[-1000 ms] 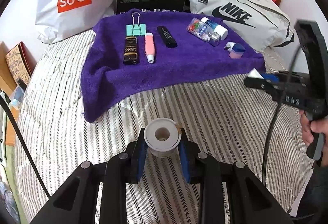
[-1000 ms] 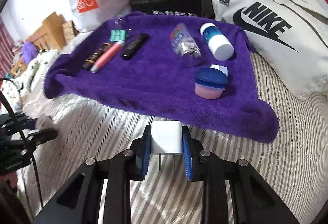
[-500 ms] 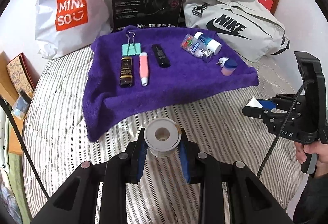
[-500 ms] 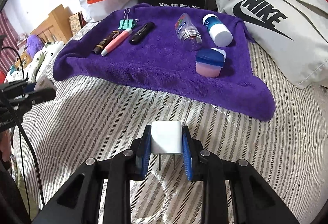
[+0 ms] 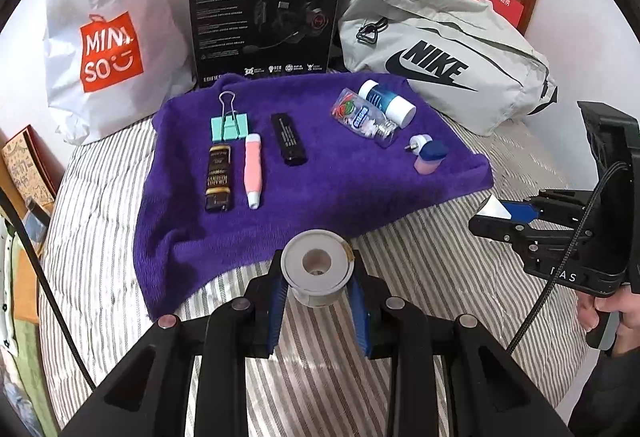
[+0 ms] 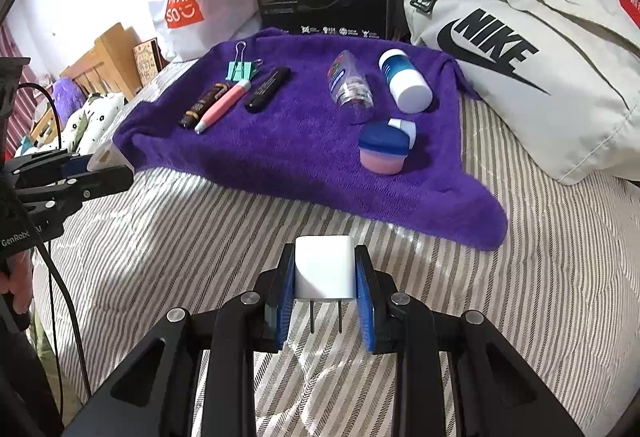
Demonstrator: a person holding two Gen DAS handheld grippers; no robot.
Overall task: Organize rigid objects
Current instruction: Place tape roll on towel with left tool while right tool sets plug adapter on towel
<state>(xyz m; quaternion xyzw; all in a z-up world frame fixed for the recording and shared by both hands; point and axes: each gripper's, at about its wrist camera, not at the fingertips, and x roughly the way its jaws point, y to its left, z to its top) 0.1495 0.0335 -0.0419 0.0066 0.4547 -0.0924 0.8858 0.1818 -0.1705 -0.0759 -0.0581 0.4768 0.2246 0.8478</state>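
Now farther back from the purple terry towel [image 5: 320, 173] than a second ago, with more striped quilted bedcover [image 5: 420, 301] in sight below its front edge. Left gripper [image 5: 318, 279] still pinching a grey-white round spool with a centre hole [image 5: 317, 267], held over the bedcover just at the towel's near hem. Right gripper [image 6: 325, 291] still clamped on a white cube-shaped plug adapter [image 6: 324, 267], two metal prongs pointing back toward the camera, above bare stripes short of the towel.

Unmoved on the towel: mint-green binder clip [image 5: 229, 125] at the back left, brown-and-gold lighter [image 5: 219, 177] and pink-and-white pen-like tube [image 5: 253, 169] side by side in front of it, black rectangular stick [image 5: 289, 139] just to their right. Well apart on the right: clear plastic bottle with a colourful label [image 5: 362, 117] lying beside a white-capped blue bottle [image 5: 386, 102], and nearer the edge a small pink jar with a blue lid [image 5: 429, 157] touching a little white plug [image 5: 417, 143]

Behind the towel, propped up: white Miniso bag [image 5: 108, 49], black headset box [image 5: 264, 9], grey Nike bag [image 5: 440, 57]
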